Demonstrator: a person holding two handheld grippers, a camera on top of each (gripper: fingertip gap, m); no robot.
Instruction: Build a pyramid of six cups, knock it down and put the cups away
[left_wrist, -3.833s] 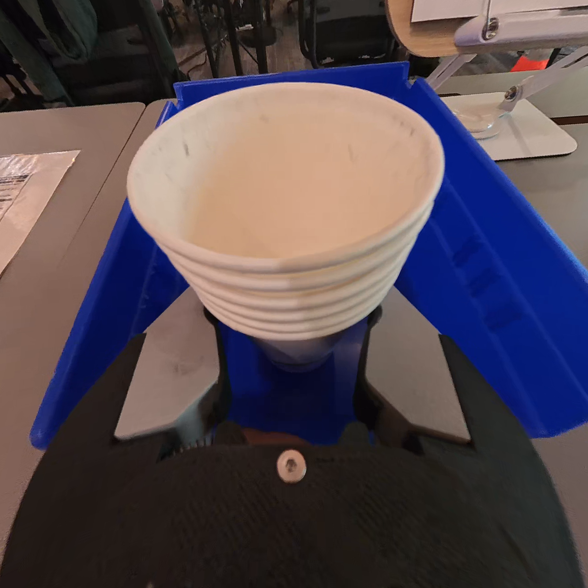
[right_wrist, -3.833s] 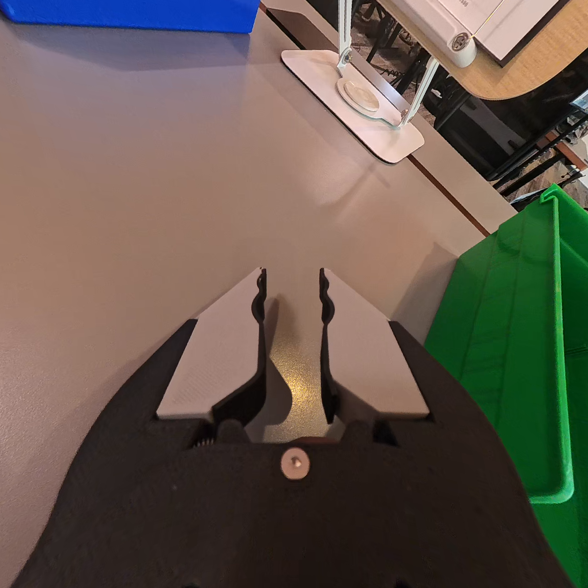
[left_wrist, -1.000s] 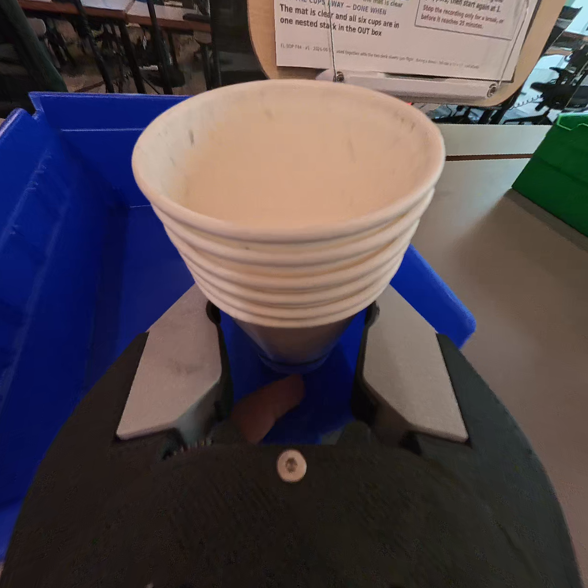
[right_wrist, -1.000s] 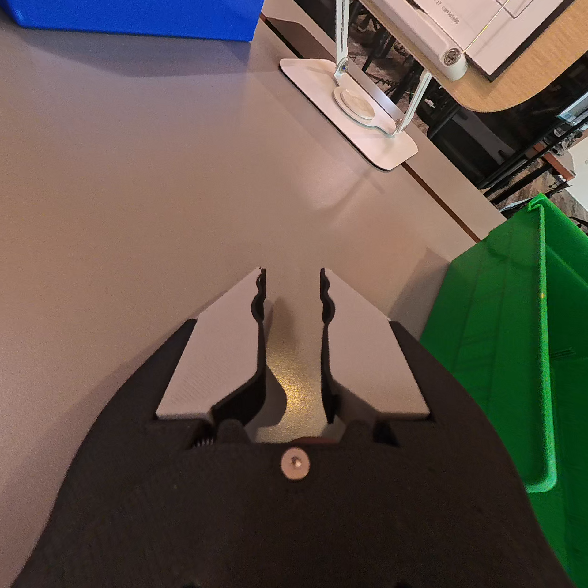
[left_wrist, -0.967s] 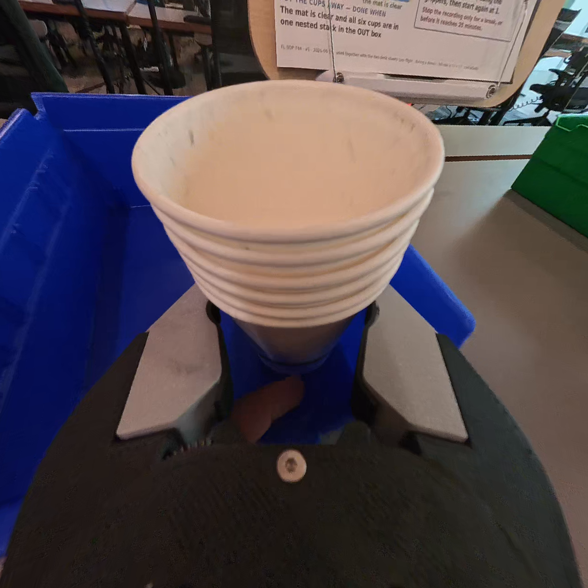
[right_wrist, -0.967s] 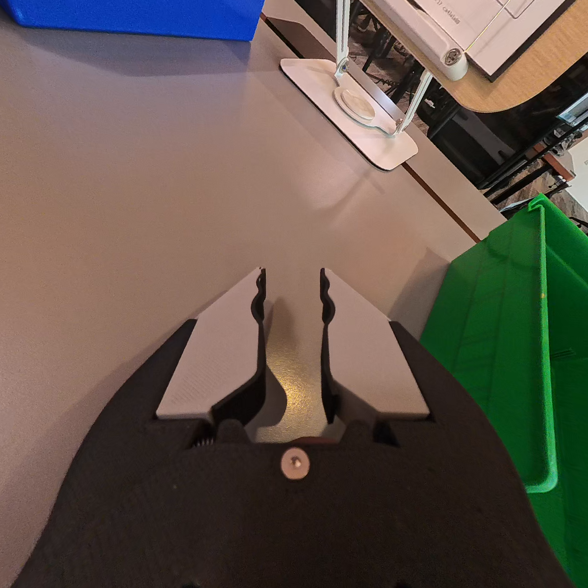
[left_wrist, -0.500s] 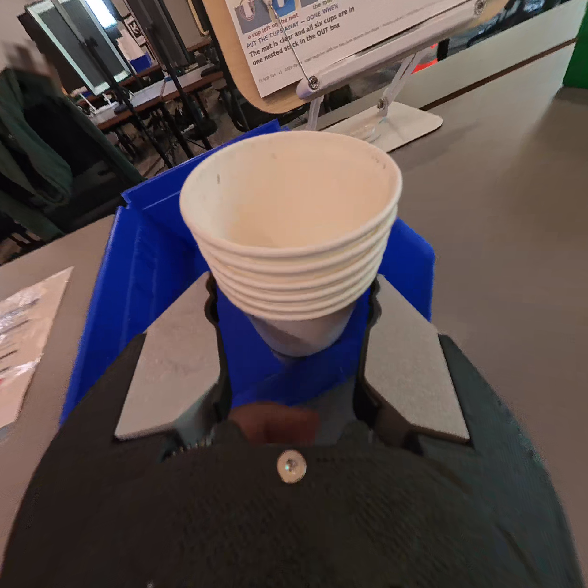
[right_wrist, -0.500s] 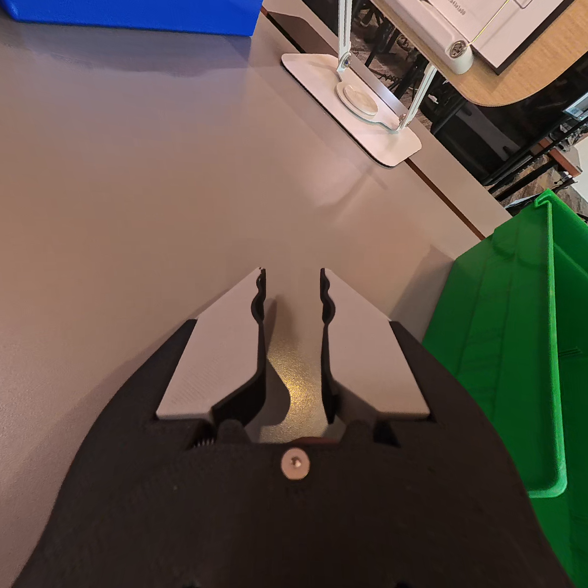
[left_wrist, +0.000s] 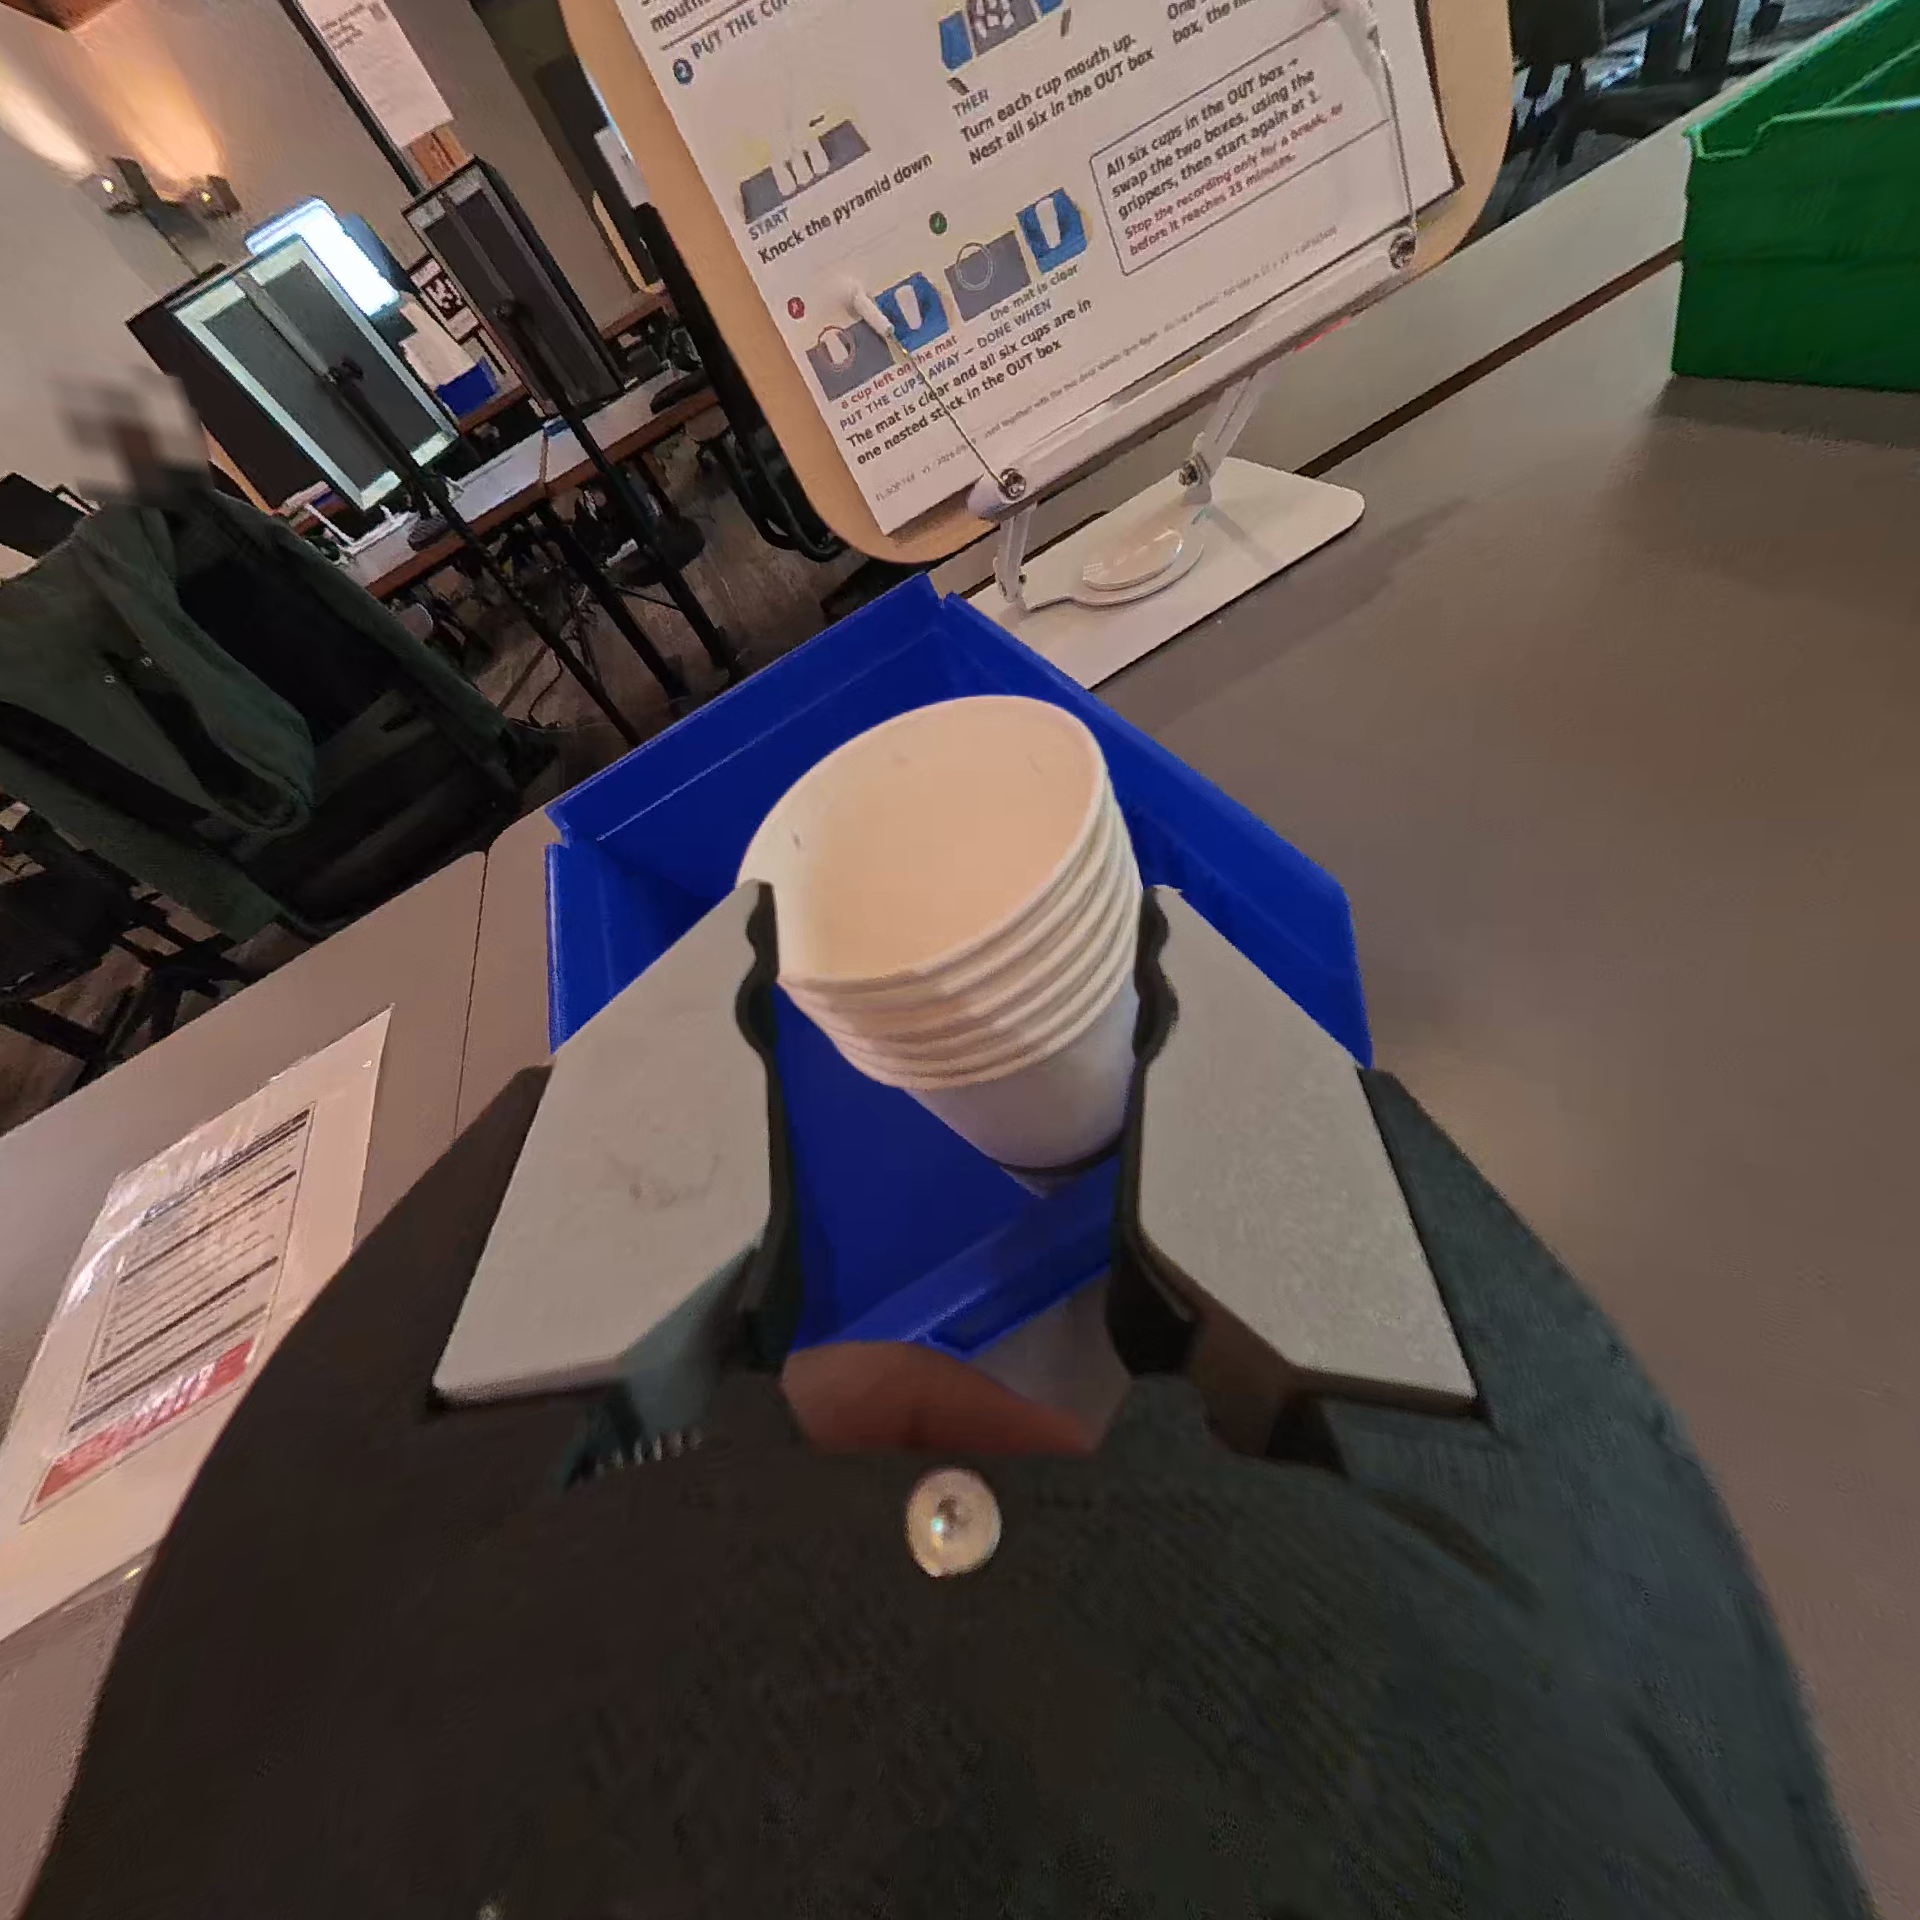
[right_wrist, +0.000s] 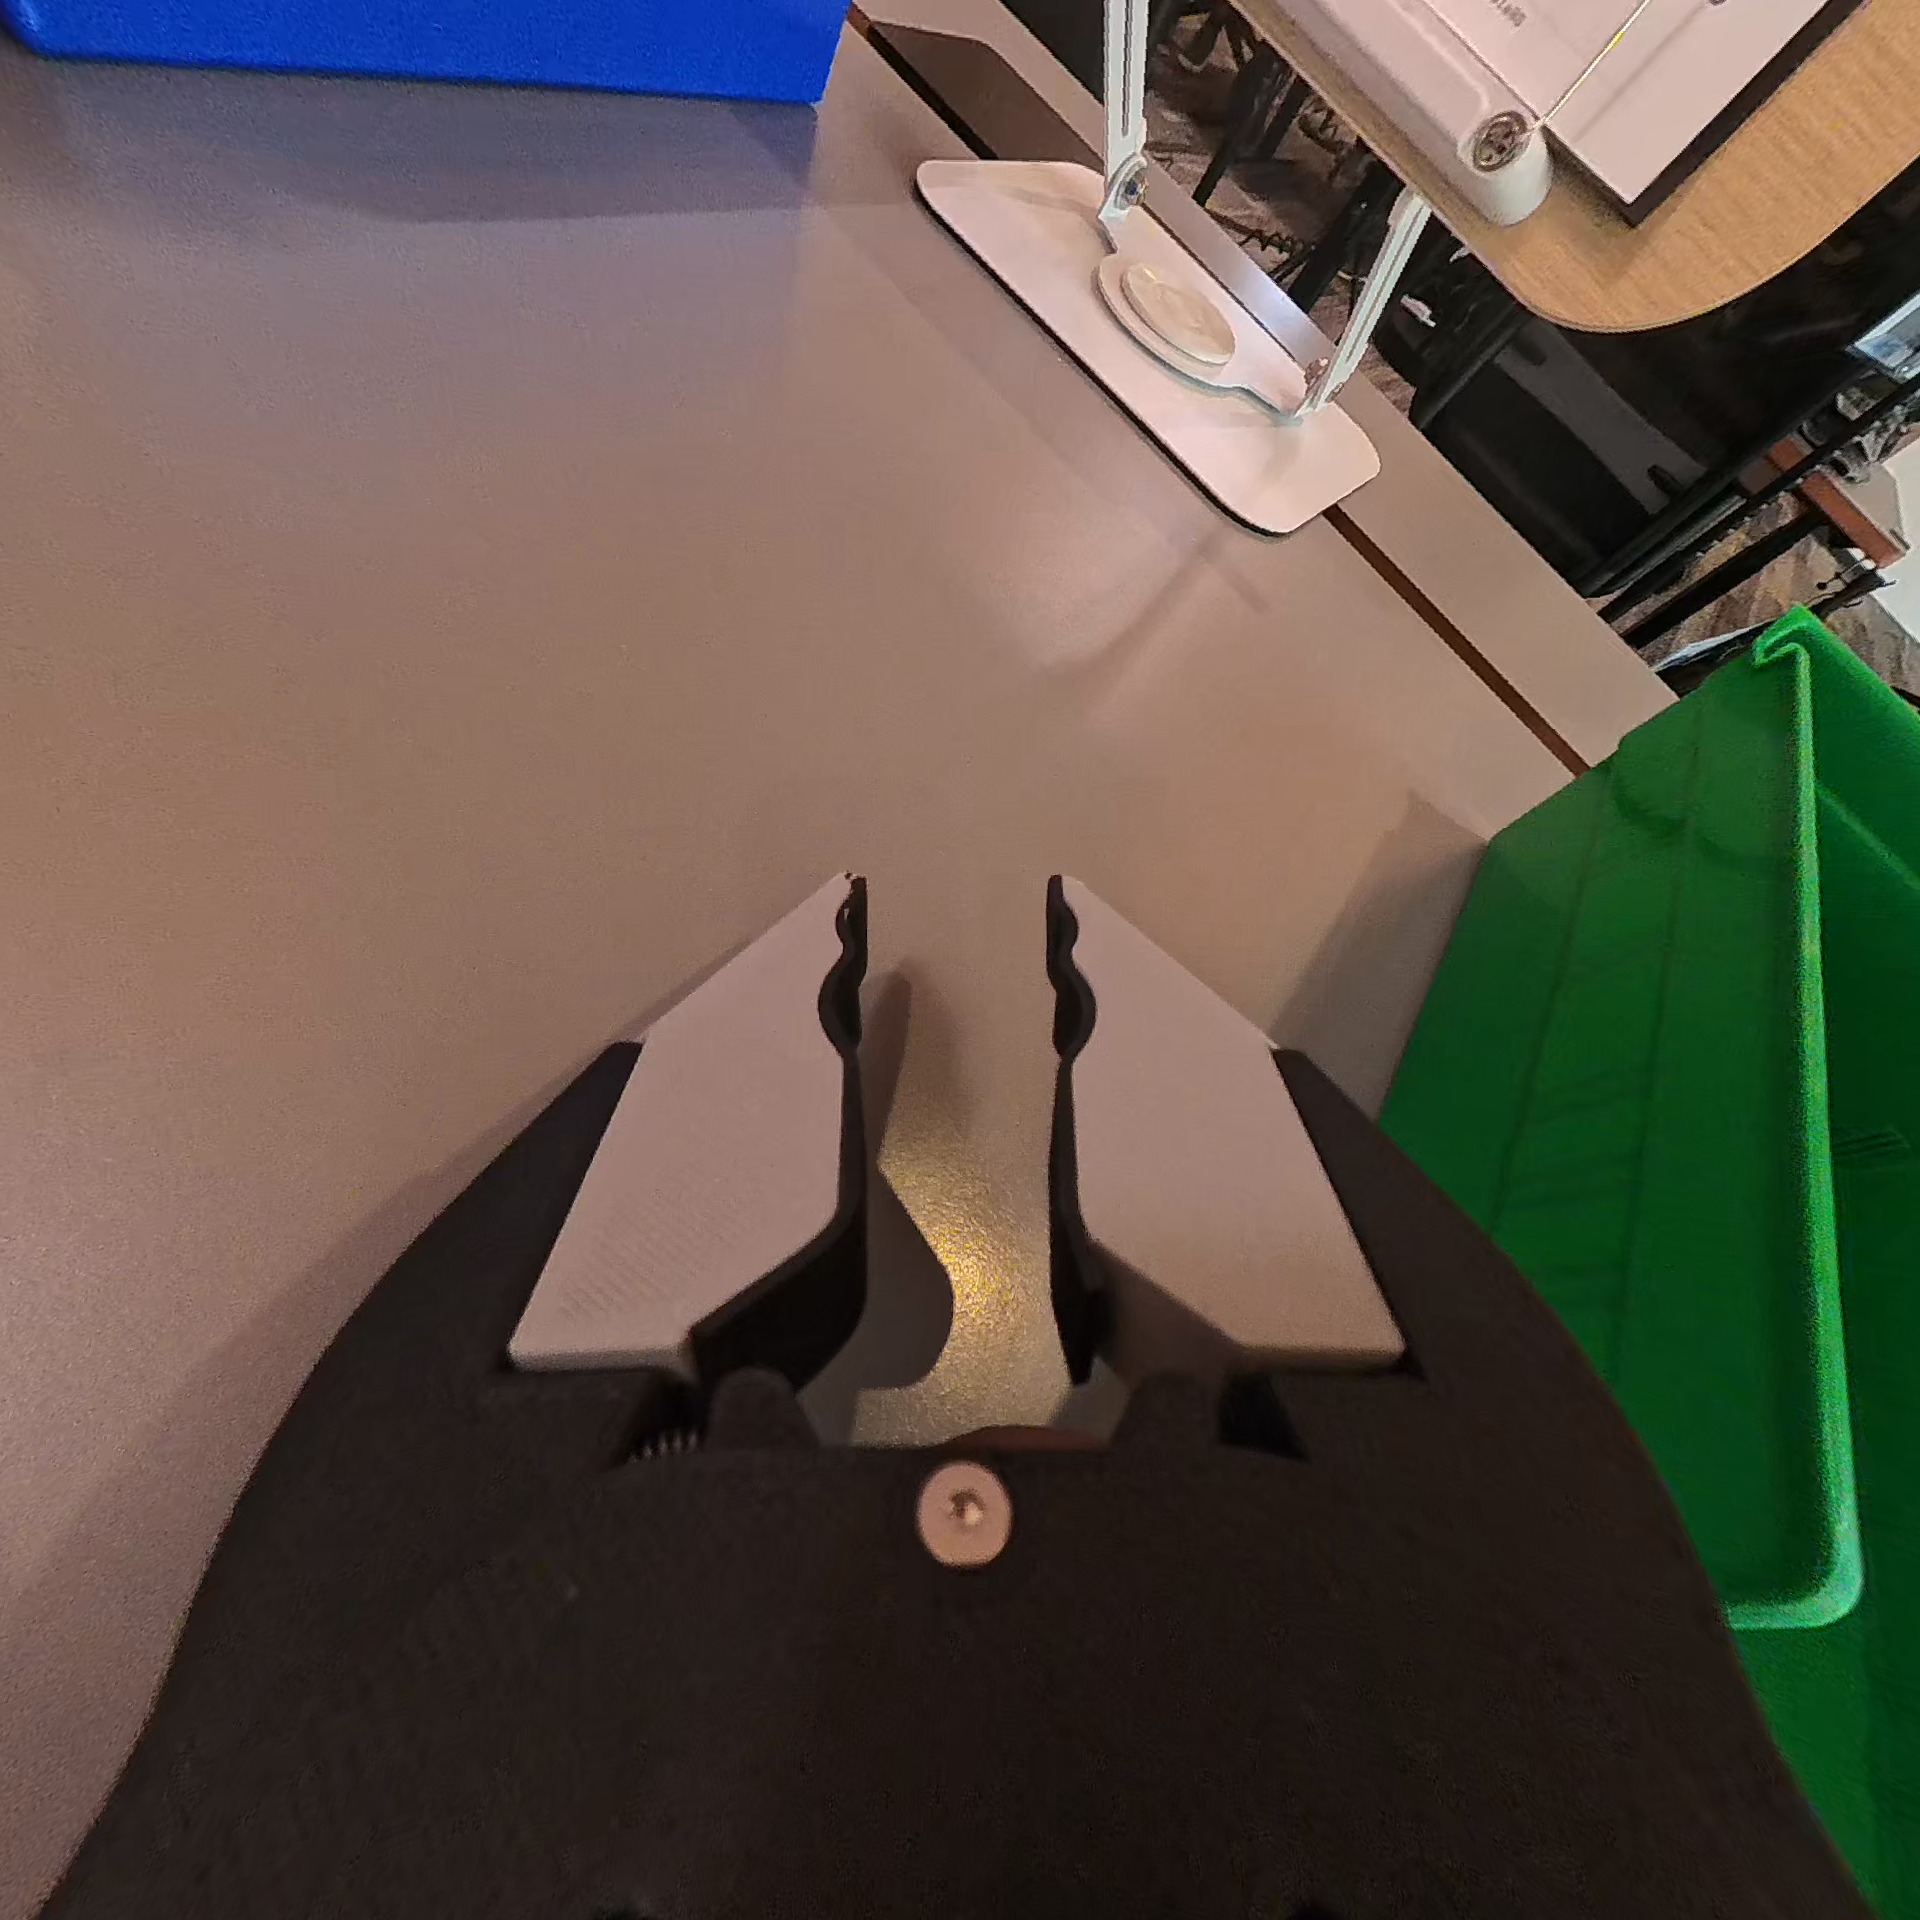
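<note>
A nested stack of several white paper cups stands mouth up inside the blue bin, apparently leaning toward its right wall. My left gripper is open, drawn back above the bin's near end. Its fingers frame the stack from a distance without touching it. My right gripper is open a little and empty, low over the bare grey table, just left of the green bin. A corner of the blue bin shows at the top of the right wrist view.
An instruction board on a white stand rises behind the blue bin; the stand's base also shows in the right wrist view. The green bin sits far right. A laminated sheet lies left of the blue bin. About 40 cm separates my left fingertips from my right.
My left gripper has pulled back and up from the cup stack, which stays in the blue bin and now looks smaller. The right gripper has barely shifted.
</note>
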